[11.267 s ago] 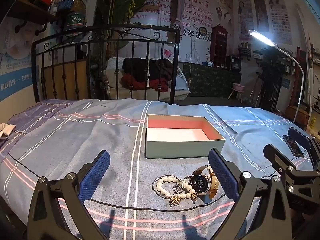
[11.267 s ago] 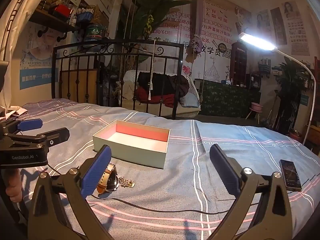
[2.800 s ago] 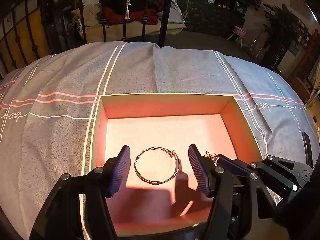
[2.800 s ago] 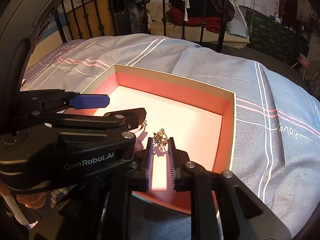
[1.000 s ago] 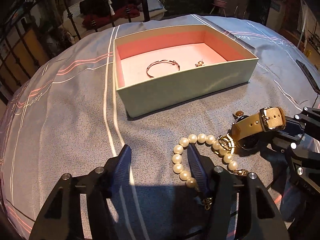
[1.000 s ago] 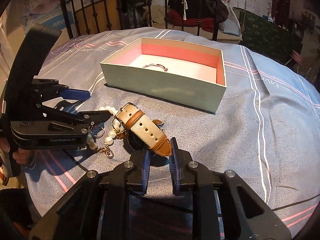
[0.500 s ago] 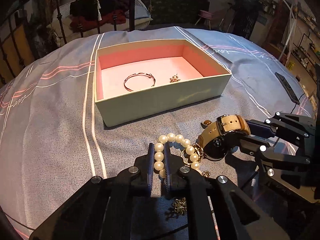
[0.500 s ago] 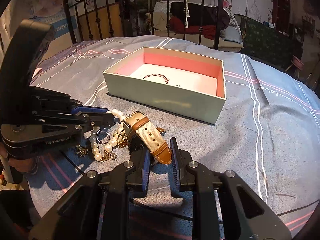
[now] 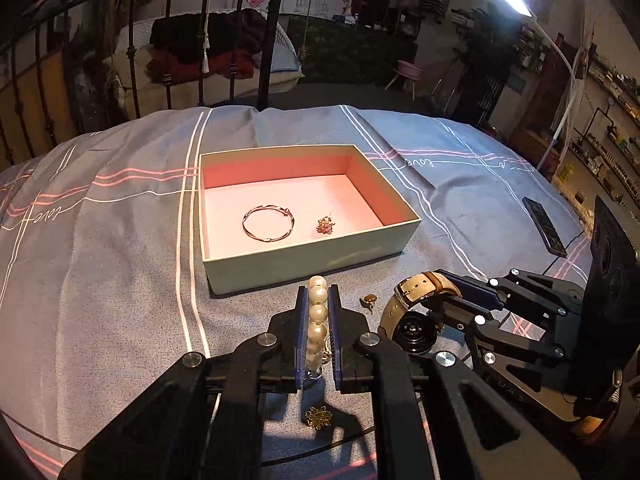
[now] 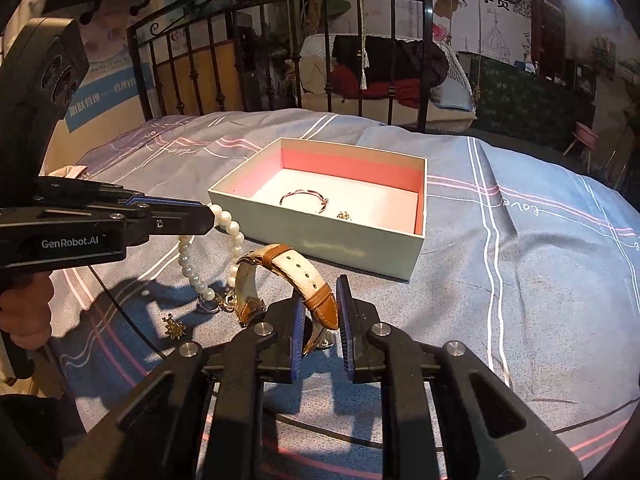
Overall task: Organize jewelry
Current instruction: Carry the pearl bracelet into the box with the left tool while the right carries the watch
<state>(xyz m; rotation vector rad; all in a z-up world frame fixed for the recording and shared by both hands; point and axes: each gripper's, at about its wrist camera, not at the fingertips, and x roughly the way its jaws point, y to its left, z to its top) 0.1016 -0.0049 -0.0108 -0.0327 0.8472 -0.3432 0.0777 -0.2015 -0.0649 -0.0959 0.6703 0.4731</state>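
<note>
A pale green box [image 9: 312, 260] with a pink inside sits on the bedspread and holds a thin bangle [image 9: 267, 222] and a small gold charm [image 9: 326, 225]. My left gripper [image 9: 318, 294] is shut on the pearl bracelet [image 9: 316, 320], which hangs lifted in front of the box; the bracelet also shows in the right wrist view [image 10: 230, 232]. My right gripper [image 10: 322, 292] is shut on the tan strap of the wristwatch [image 10: 296, 270] and holds it off the bed; the watch also shows in the left wrist view [image 9: 416, 308].
A gold flower charm [image 9: 318, 417] and a small brown earring [image 9: 369, 300] lie on the bedspread near the grippers. A black phone [image 9: 544, 226] lies at the right. A black cable [image 10: 132, 328] crosses the bed's near side. An iron bedstead [image 10: 304, 48] stands behind.
Both grippers have risen, lifting the pearl bracelet and the watch off the bedspread and nearer the box. The gold flower charm stays on the bed.
</note>
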